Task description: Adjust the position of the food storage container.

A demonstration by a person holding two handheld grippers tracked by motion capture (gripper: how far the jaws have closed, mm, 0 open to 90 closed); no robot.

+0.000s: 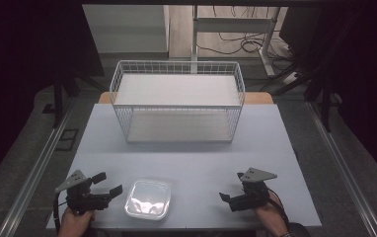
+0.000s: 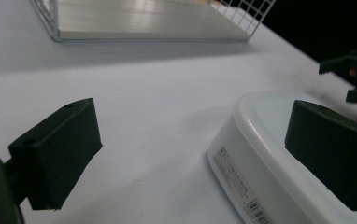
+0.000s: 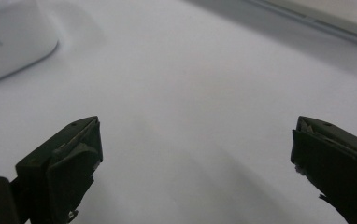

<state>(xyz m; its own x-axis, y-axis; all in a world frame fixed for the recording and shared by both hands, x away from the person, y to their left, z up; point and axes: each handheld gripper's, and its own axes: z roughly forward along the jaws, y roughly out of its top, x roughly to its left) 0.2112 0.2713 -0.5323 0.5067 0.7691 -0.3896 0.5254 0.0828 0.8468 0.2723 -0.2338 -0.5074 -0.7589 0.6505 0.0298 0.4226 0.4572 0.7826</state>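
From the high view, a white tub (image 1: 148,198) sits at the near edge of the table (image 1: 191,158), between the two grippers. A wire rack (image 1: 176,101) with two shelves stands at the far side, well apart from it. The left gripper (image 1: 108,185) is just beside the tub with its jaws spread and nothing in them, likely poised to take its rim. The right gripper (image 1: 230,189) waits farther off, also spread and empty.

In the left gripper view, the tub (image 2: 260,154) lies ahead to the right, one jaw above its top and the other over bare table, so nothing is gripped yet. The rack (image 2: 148,21) is beyond.

In the right gripper view, both jaws stand wide apart over bare table, the tub (image 3: 13,42) off at upper left.
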